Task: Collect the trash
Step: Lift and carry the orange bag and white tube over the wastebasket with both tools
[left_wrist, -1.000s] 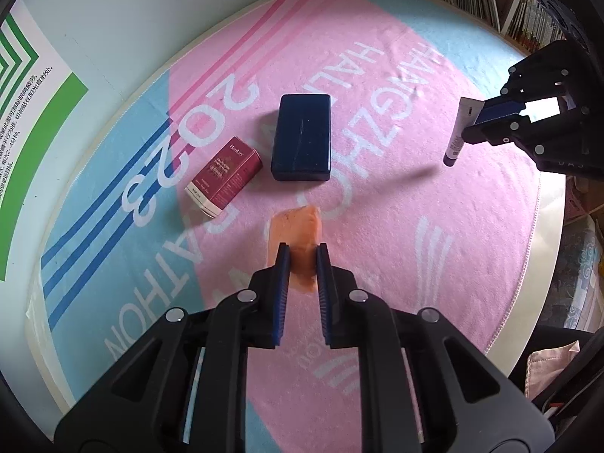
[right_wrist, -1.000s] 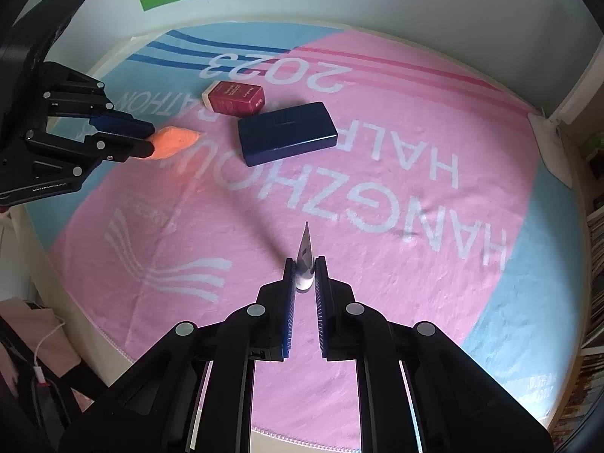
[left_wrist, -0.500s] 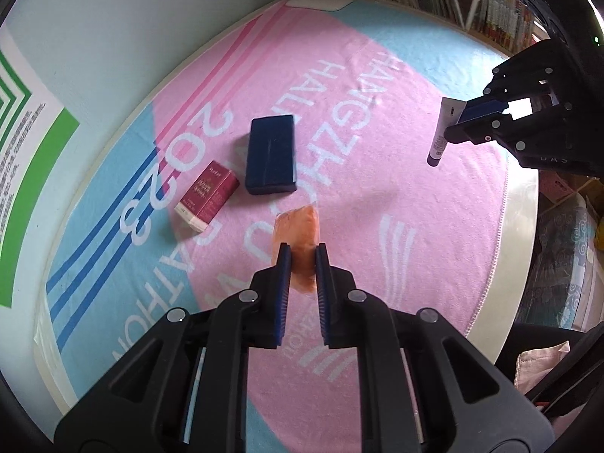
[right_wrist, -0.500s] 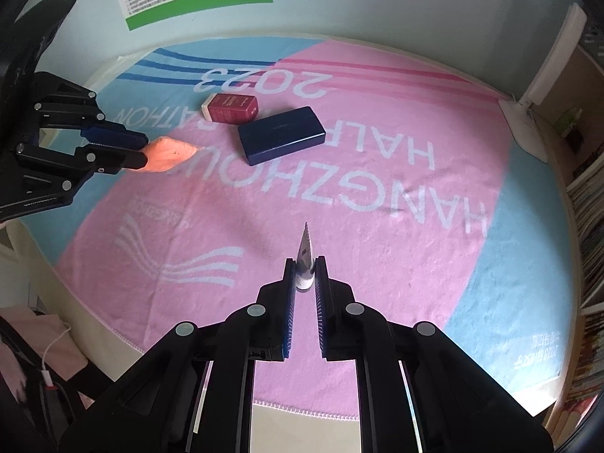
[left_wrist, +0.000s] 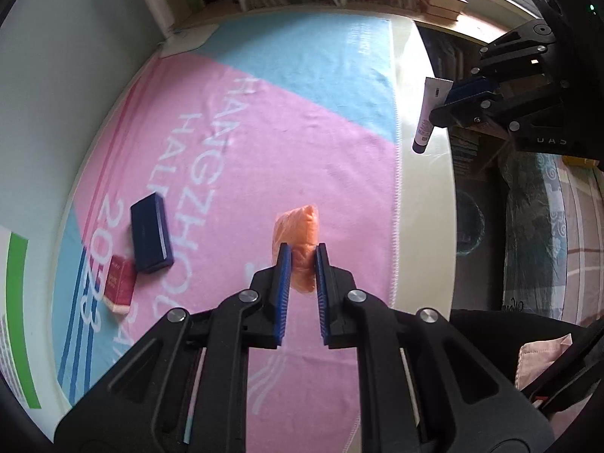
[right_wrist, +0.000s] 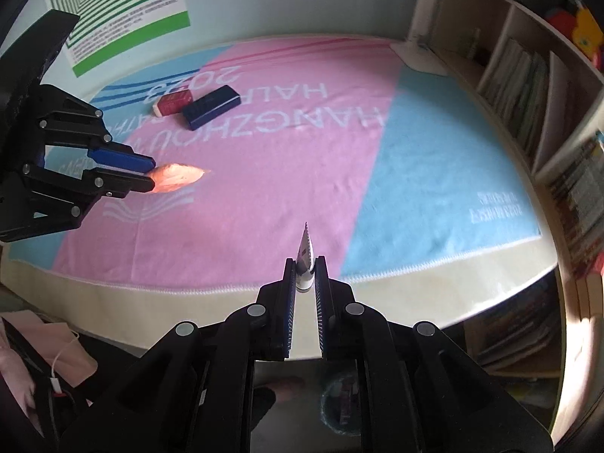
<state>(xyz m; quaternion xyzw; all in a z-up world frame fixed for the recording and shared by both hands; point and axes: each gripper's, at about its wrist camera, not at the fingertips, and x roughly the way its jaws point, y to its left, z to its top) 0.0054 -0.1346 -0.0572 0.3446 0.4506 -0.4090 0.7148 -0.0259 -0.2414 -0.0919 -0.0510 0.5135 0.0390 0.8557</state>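
Observation:
My left gripper (left_wrist: 301, 260) is shut on an orange crumpled wrapper (left_wrist: 300, 232) and holds it in the air above the pink part of the cloth; the wrapper also shows in the right wrist view (right_wrist: 177, 177). My right gripper (right_wrist: 305, 271) is shut on a small white tube (right_wrist: 305, 255), held above the table's front edge. In the left wrist view that tube (left_wrist: 428, 113) hangs from the right gripper (left_wrist: 449, 105) beyond the cloth's edge.
A dark blue box (left_wrist: 150, 234) and a red box (left_wrist: 120, 285) lie on the pink and blue cloth (right_wrist: 302, 151). Bookshelves (right_wrist: 528, 87) stand to the right. A bin (right_wrist: 341, 400) shows on the floor below the table edge.
Both grippers have drawn back from the boxes and swung to the right toward the table edge, each still holding its item. The shelves have come into view.

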